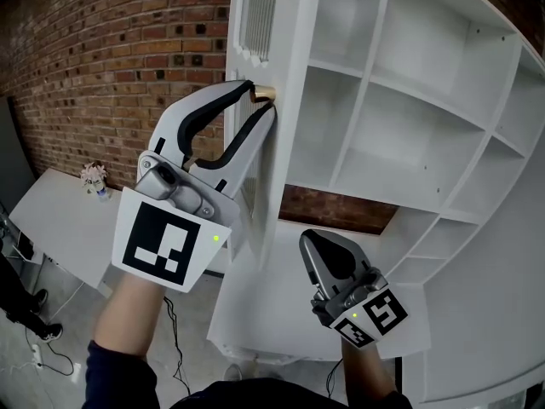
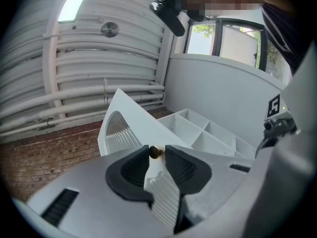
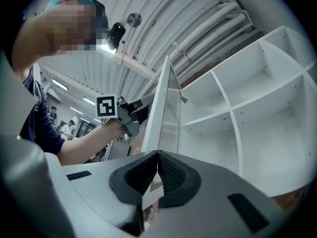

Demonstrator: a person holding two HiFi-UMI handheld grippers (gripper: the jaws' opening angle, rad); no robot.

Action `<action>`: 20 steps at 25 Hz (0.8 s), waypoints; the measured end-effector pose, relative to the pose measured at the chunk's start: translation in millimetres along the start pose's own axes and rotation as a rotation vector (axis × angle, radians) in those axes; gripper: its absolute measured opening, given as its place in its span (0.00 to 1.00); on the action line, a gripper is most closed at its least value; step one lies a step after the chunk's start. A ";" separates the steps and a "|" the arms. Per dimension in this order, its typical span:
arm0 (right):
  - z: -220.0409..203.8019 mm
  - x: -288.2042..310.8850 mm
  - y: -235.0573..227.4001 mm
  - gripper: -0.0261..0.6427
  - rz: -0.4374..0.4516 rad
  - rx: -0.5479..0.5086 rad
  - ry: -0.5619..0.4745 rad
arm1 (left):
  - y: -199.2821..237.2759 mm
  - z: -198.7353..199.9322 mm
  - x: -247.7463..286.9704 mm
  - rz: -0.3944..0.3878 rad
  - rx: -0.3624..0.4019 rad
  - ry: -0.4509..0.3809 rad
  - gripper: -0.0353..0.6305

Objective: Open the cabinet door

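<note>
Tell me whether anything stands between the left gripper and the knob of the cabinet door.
Nothing visible does. The knob sits right between the jaws of the left gripper, with no other object near it. The door stands swung away from the shelves.

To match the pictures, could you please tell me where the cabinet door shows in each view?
Head view: door top centre, edge-on.
Left gripper view: door at centre, slatted face showing.
Right gripper view: door at centre, edge-on.
Shared landmark: white shelves, right of the door in every view.
</note>
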State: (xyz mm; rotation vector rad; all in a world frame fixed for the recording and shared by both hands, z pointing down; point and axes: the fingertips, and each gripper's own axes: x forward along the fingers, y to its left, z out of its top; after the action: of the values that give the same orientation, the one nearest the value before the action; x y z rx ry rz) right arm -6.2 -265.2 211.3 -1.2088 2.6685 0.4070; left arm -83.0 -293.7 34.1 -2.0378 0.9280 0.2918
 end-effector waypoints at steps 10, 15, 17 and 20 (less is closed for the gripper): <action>-4.6 5.6 6.8 0.08 0.016 0.017 0.004 | -7.3 -22.1 -13.5 0.000 -0.020 0.053 0.20; -7.1 8.1 7.9 0.08 0.025 0.026 0.003 | -8.8 -27.4 -20.2 0.013 -0.057 0.065 0.20; -6.4 8.9 8.3 0.08 0.030 0.028 0.001 | -8.7 -29.3 -23.3 0.024 -0.079 0.070 0.20; -4.3 8.7 7.9 0.08 0.035 0.028 -0.004 | -9.6 -29.1 -27.0 0.035 -0.107 0.069 0.20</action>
State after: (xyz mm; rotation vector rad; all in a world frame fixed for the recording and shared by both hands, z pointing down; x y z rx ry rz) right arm -18.0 -267.7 214.3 -1.1537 2.6858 0.3762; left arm -98.8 -299.4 71.4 -2.1429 1.0112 0.2972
